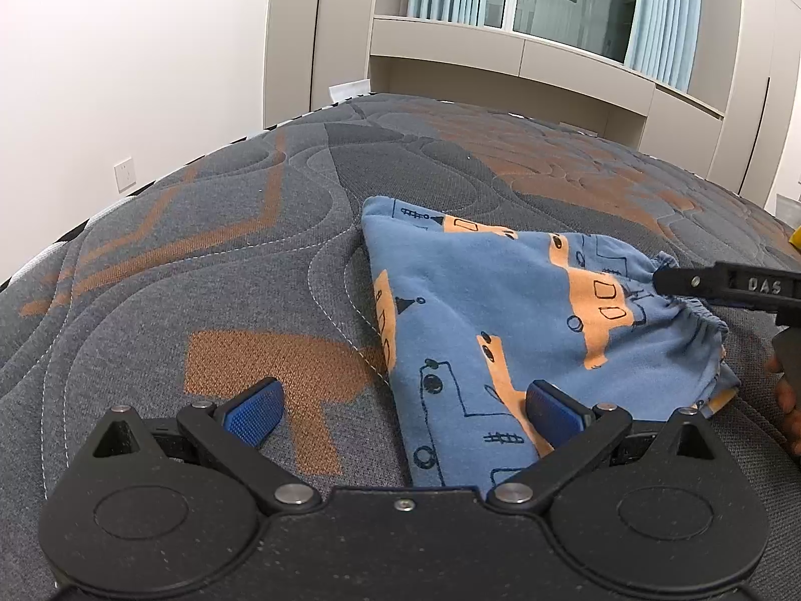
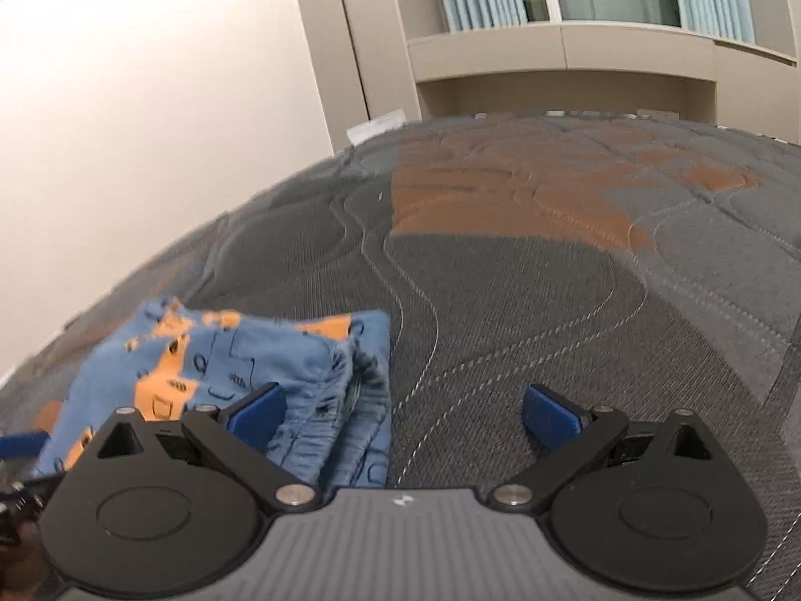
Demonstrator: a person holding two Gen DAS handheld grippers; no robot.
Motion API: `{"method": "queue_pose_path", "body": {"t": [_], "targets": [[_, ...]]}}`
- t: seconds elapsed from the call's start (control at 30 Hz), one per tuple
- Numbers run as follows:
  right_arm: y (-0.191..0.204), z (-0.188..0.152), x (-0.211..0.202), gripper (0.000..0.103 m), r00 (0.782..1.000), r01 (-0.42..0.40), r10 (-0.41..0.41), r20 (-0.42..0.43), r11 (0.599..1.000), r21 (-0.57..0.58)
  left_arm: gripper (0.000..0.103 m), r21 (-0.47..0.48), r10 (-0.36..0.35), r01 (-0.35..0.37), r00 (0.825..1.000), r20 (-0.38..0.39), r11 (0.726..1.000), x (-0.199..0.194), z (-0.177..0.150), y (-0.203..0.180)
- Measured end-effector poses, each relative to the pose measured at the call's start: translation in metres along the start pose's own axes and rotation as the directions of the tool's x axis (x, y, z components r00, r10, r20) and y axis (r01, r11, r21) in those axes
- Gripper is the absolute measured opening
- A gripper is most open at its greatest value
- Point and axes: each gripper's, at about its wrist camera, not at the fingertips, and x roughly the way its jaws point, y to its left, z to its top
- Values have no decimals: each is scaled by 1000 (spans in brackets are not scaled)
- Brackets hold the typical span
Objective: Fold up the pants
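Folded blue pants (image 1: 480, 330) on mattress (image 1: 200, 260); left gripper (image 1: 400, 408) and right gripper (image 2: 403, 410) fingers both spread, holding nothing.

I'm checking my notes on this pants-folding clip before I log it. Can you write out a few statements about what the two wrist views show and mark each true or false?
1. The pants lie on a quilted grey and orange mattress. True.
2. The left gripper is clamped shut on the fabric. False: its jaws stand wide open, holding nothing.
3. The pants are plain blue. False: they are blue with orange shapes and dark line drawings.
4. The right gripper is open. True.
5. The pants are spread out flat at full length. False: they sit folded into a compact bundle, the elastic waistband bunched at one end.
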Motion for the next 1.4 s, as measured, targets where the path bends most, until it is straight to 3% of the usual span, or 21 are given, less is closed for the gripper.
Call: {"method": "queue_pose_path", "body": {"t": [0.1, 0.23, 0.37, 0.43, 0.47, 0.53, 0.67, 0.77, 0.87, 0.9, 0.93, 1.13, 1.27, 1.4], "targets": [[0, 3, -3, 103, 999, -32, 33, 21, 999, -2, 103, 1, 0, 0, 1000, -1, 1000, 0, 0, 0], [14, 31, 2, 103, 989, -150, 150, -5, 985, -87, 103, 0, 0, 0, 1000, -1, 1000, 0, 0, 0], [45, 69, 24, 100, 942, -333, 309, -134, 914, -233, 103, 2, 2, -2, 1000, 0, 1000, 0, 0, 0], [59, 84, 40, 84, 909, -407, 362, -206, 876, -258, 103, 3, 2, -2, 1000, 5, 1000, -1, 0, -1], [66, 89, 49, 76, 904, -414, 356, -239, 870, -269, 103, 4, 0, 0, 1000, 7, 1000, -2, 0, -1], [79, 96, 67, 41, 895, -418, 333, -298, 859, -296, 103, 5, -10, 9, 1000, 16, 1000, -4, -1, -1], [98, 97, 86, 36, 839, -492, 341, -423, 807, -326, 102, 7, -42, 42, 999, 23, 999, -5, -2, 0], [103, 92, 89, 41, 804, -533, 344, -485, 779, -331, 102, 5, -46, 46, 999, 19, 999, -3, -1, 0], [105, 85, 92, 33, 825, -489, 282, -489, 790, -370, 103, 7, -44, 44, 999, 16, 999, -2, -1, 1], [106, 82, 92, 18, 836, -474, 270, -478, 794, -380, 103, 6, -44, 44, 999, 14, 999, -1, -1, 1], [107, 79, 89, 11, 851, -457, 260, -456, 795, -400, 103, 6, -44, 44, 999, 14, 999, -1, -1, 1], [115, 75, 89, 1, 911, -356, 186, -368, 806, -472, 102, 12, -39, 39, 999, 11, 999, 1, -1, -1], [115, 69, 95, 2, 920, -336, 175, -350, 811, -478, 103, 9, -41, 40, 999, 9, 999, 1, -1, 0], [103, 75, 73, 27, 943, -305, 197, -269, 834, -460, 103, 10, -40, 40, 999, 9, 999, 1, -1, 0]]}}
